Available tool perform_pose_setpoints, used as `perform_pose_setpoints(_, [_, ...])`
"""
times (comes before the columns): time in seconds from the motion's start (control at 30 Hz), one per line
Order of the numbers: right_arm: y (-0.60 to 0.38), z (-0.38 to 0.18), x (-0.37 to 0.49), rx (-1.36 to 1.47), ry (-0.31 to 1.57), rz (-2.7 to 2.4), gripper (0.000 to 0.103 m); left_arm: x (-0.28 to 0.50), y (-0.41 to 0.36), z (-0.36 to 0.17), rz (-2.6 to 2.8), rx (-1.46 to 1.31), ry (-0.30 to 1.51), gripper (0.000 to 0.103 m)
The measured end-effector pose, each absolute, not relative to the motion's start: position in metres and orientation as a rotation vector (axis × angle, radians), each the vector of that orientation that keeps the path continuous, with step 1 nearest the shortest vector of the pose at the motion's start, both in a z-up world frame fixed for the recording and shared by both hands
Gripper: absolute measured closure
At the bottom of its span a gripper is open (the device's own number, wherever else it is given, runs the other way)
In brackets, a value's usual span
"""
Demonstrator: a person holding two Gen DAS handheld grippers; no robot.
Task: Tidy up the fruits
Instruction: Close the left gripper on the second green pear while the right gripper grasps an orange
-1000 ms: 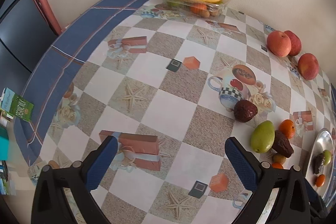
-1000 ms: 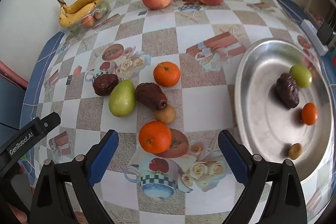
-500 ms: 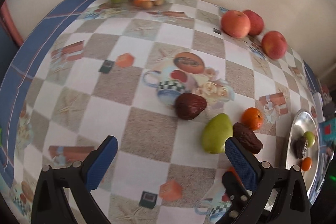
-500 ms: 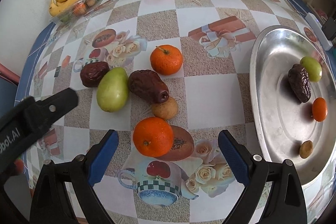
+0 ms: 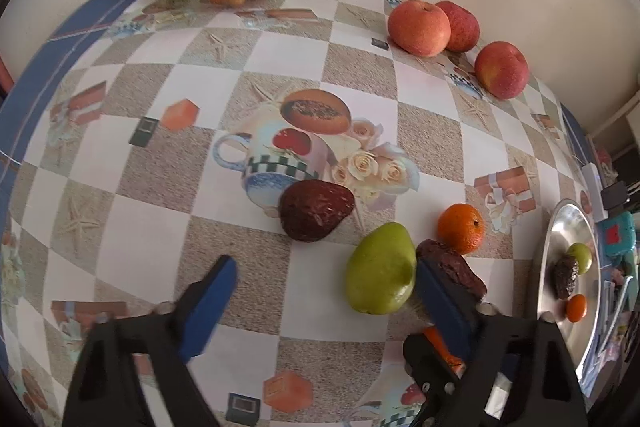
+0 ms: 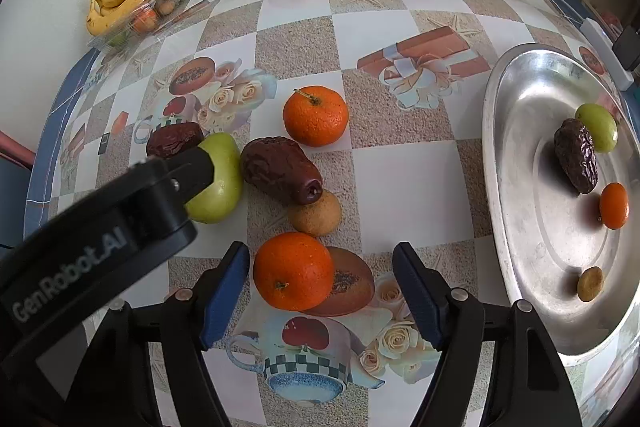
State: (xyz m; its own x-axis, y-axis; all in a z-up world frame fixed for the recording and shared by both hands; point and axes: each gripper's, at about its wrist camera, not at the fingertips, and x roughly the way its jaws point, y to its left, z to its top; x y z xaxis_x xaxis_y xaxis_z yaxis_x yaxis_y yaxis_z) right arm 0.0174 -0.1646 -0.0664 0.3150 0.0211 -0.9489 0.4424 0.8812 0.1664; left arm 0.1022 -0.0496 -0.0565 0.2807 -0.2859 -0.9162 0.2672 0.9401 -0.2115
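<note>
The right gripper [image 6: 322,287] has just been closing, jaws still apart around a near orange [image 6: 293,270], pads not touching. The left gripper [image 5: 324,293], also closing, stands unclenched with the green fruit [image 5: 380,269] at its three o'clock finger.

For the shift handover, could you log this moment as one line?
right gripper: closing around near orange, not gripping | left gripper: closing, empty | metal tray: four fruits
</note>
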Motion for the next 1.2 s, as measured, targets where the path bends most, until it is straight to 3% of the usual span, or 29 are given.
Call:
perform_pose_setpoints(0.07, [-0.166,-0.066,0.017,0.46,1.223,-0.278,0.041,0.102,-0.051,-0.058,-0.4,-0.043,1.238,0.024])
perform_pose_setpoints(0.13, [-0.165,-0.066,0.017,0.479,1.22,-0.261,0.05,0.102,-0.051,-0.058,-0.442,-0.085,1.244,0.041])
perform_pose_setpoints(0.23, [-0.162,-0.064,0.018,0.493,1.214,-0.238,0.062,0.102,-0.053,-0.058,-0.486,-0.128,1.252,0.057])
perform_pose_setpoints(0.3, [-0.162,-0.063,0.018,0.499,1.215,-0.233,0.062,0.101,-0.054,-0.058,-0.511,-0.149,1.262,0.065])
perform_pose_setpoints(1.2, [-0.207,-0.03,-0.014,0.561,1.133,-0.293,0.063,0.097,-0.016,-0.031,-0.426,-0.291,1.239,0.068])
